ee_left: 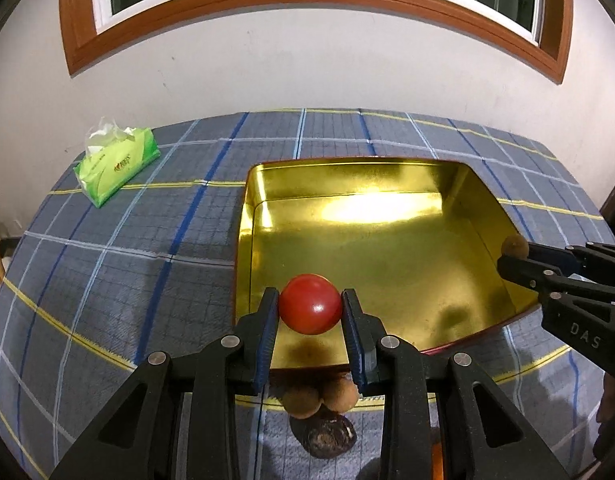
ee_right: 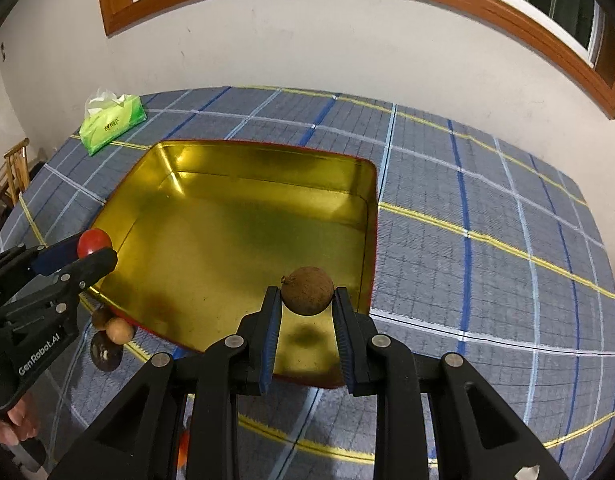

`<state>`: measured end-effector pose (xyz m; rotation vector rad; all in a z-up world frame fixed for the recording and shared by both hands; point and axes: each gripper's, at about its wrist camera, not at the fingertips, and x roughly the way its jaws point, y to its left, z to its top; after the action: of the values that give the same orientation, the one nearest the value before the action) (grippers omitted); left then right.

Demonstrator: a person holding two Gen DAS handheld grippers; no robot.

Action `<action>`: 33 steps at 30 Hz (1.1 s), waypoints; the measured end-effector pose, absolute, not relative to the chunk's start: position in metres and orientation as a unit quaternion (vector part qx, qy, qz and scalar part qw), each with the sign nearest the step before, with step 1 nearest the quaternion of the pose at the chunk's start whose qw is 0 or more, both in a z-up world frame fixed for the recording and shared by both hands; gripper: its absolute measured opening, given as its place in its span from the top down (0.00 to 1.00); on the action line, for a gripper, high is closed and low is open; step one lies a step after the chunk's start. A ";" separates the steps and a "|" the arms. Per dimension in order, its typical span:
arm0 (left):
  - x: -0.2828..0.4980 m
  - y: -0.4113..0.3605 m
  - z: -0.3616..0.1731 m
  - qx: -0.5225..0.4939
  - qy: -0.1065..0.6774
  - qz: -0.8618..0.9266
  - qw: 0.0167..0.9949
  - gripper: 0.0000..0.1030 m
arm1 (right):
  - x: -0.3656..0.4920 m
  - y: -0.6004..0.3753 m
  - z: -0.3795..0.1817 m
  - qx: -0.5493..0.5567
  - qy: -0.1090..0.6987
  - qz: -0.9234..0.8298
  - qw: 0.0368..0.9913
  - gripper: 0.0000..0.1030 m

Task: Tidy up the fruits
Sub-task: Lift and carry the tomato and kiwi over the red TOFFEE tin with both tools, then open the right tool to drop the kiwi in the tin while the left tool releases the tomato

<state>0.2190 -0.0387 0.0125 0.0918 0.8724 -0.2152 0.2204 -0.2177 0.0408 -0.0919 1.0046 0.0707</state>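
I hold a red tomato [ee_left: 310,304] in the left hand-held gripper [ee_left: 310,312] and a brown round fruit [ee_right: 307,290] in the right hand-held gripper [ee_right: 306,304], both over the near edge of the gold tin [ee_left: 347,176] on the desk; next, lower and release inside.

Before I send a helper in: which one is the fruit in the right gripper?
Find the gold tray on the checked tablecloth. Above its near right corner the right gripper pinches a round brown fruit; the left gripper holds a red tomato.
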 end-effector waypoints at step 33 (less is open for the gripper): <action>0.239 -0.049 -0.013 0.051 0.453 -0.092 0.885 0.68 | 0.232 -0.215 0.022 -0.046 0.494 0.041 0.867 0.66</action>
<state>0.2390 -0.0490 -0.0132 0.1051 0.9431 -0.1920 0.2318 -0.2151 0.0222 -0.0967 1.0351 0.0851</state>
